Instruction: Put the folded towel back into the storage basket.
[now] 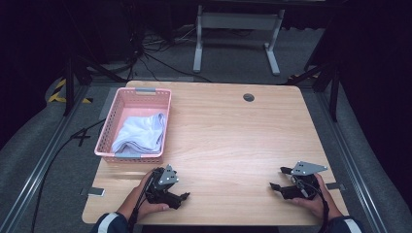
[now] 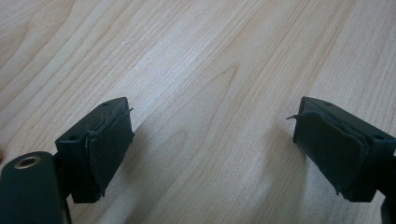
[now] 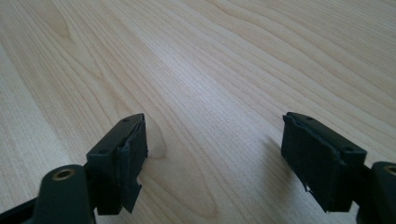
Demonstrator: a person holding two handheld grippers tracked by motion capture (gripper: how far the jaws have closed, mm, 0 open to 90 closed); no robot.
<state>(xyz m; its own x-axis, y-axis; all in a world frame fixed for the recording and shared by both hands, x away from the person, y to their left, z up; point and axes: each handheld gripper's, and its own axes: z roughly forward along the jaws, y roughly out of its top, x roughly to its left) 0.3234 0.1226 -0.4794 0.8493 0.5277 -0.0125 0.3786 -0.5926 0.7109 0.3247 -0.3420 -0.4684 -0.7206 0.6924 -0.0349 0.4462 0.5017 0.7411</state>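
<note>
From the high view, I see the left tongs [image 1: 183,196] and the right tongs [image 1: 275,186] resting low on the near part of the bench [image 1: 228,131], one at each side, well apart from each other. The nearest thing to work on is the white cloth [image 1: 141,133], which lies crumpled inside the pink basket [image 1: 109,127] at the far left of the bench, just beyond the left tongs. The cloth is not touched by anything.

In the left gripper view, the left tongs [image 2: 212,140] are spread wide with nothing between them, and only bare wood lies ahead. Their pads [image 2: 109,149] look frayed at the edges.

In the right gripper view, the right tongs [image 3: 215,154] are also released and empty above the bare wood.

I judge that the risk is in the reach into the basket: the tongs could catch the perforated wall and drag or tip the light basket, or pinch only one layer, so the cloth unfolds and slips back. The worn pads may also snag the fabric.

How the cloth is folded I cannot make out, and its lower part is hidden by the basket's near wall.
</note>
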